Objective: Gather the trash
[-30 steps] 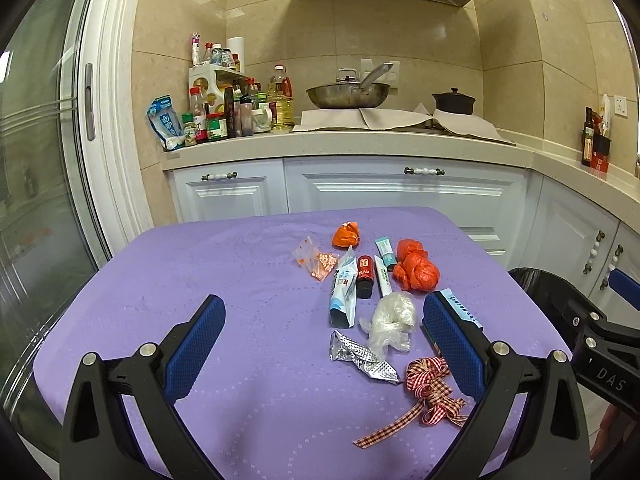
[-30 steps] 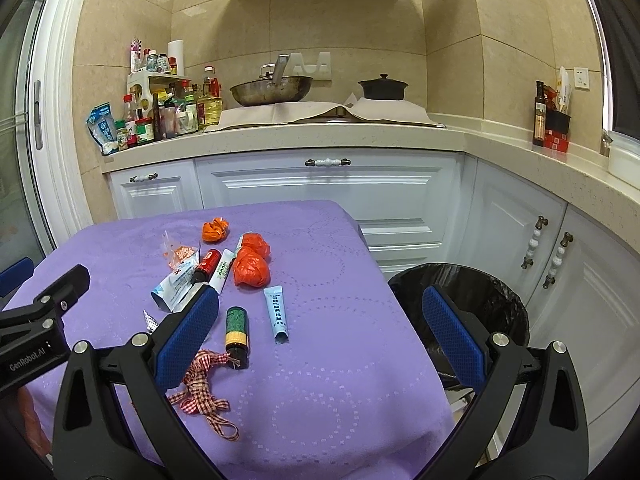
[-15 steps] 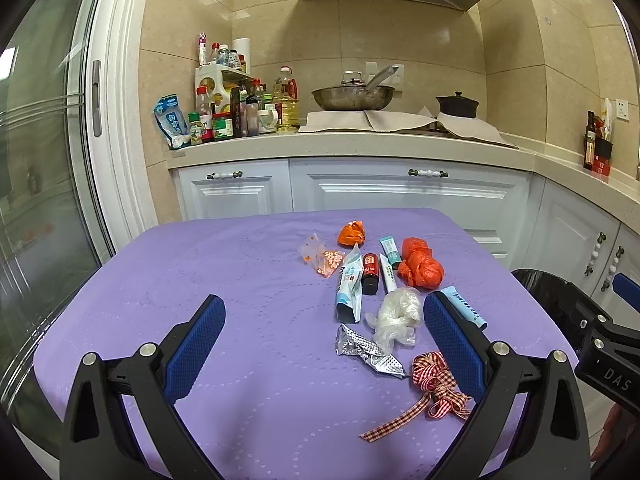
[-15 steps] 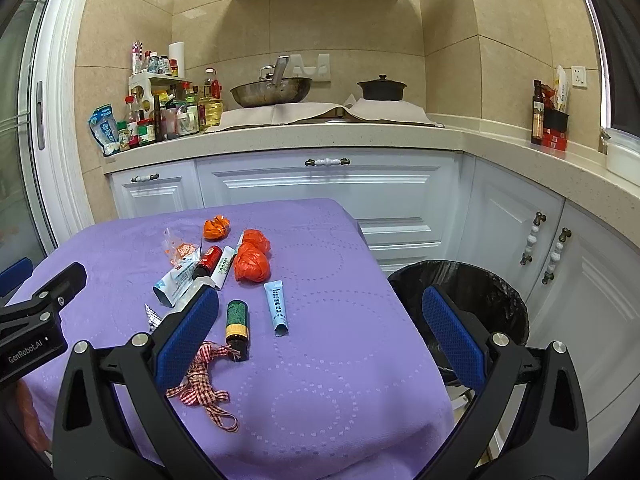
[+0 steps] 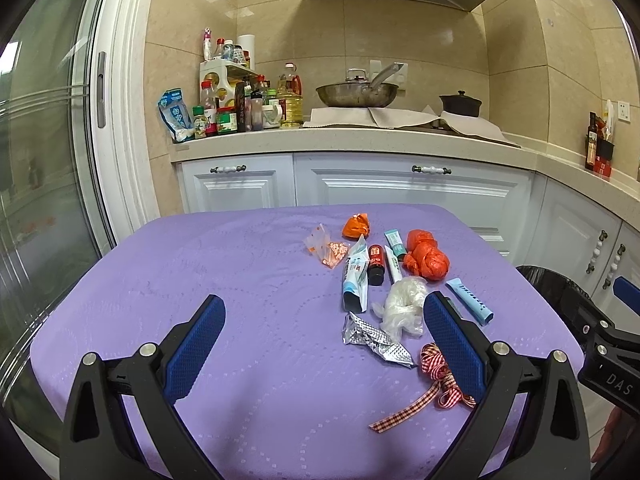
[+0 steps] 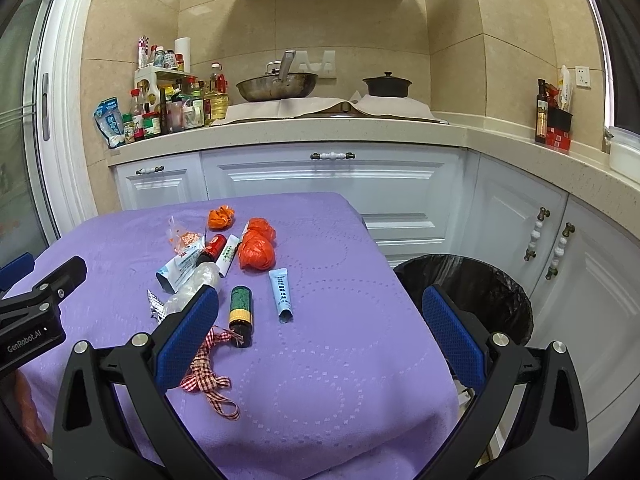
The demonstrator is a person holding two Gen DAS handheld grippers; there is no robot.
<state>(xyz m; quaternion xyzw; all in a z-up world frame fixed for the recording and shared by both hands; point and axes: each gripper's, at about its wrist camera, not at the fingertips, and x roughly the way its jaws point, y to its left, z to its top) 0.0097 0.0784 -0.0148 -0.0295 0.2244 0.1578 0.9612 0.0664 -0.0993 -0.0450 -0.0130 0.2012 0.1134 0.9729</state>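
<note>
Left gripper point(image 5: 322, 322) and right gripper point(image 6: 320, 312) both spread wide, empty, above table point(image 5: 200, 280). Wrappers, tubes point(image 6: 281, 294), ribbon point(image 5: 436, 376) scattered on table; bin point(image 6: 472, 284) right of table.

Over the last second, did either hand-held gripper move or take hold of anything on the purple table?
Both only drifted. The left hand-held gripper eased slightly left and back, so the trash sits further right in its view; the right hand-held gripper edged forward toward the green-labelled bottle. Both are open and empty. The ribbon, foil wrapper, tubes and orange bags lie where they were, and the bin is unmoved.
</note>
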